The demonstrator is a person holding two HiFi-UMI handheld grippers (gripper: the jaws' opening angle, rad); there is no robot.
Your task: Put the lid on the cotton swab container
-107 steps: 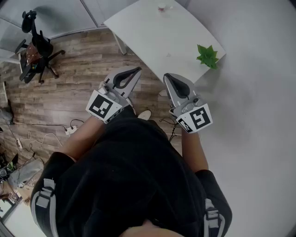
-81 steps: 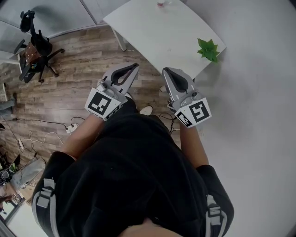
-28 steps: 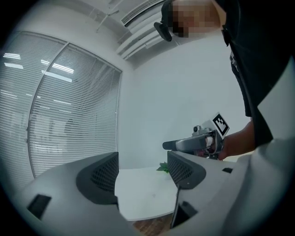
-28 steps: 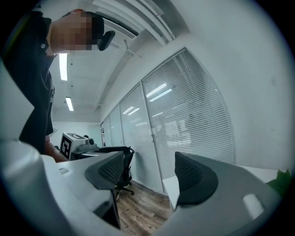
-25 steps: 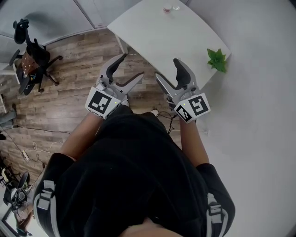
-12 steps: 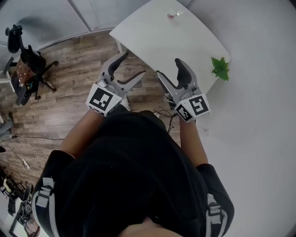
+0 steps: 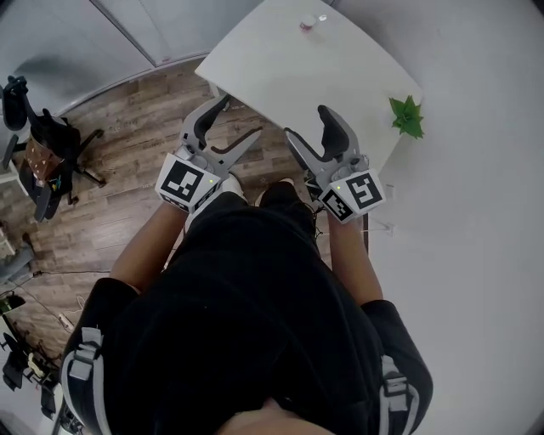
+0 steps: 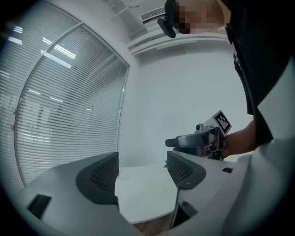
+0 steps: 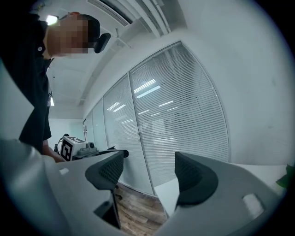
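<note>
A small container [image 7: 306, 24] with a pinkish part stands at the far end of the white table [image 7: 314, 76]. A small clear piece [image 7: 321, 18] lies just beside it, and both are too small to make out in detail. My left gripper [image 7: 238, 117] and right gripper [image 7: 308, 123] are held side by side in the air at the table's near edge, far short of the container. Both are open with nothing between the jaws. The left gripper [image 8: 140, 170] faces the table top [image 8: 143, 193]. The right gripper [image 9: 150, 173] faces glass walls with blinds.
A green plant [image 7: 406, 115] sits at the table's right corner by the white wall. Wood floor [image 7: 127, 178] lies on the left, with an office chair [image 7: 38, 157] and cables. The person's black-clad body fills the lower head view.
Both grippers were shut several seconds ago and have stood open since about a second ago. The view has shifted a little; the chair now sits lower on the left.
</note>
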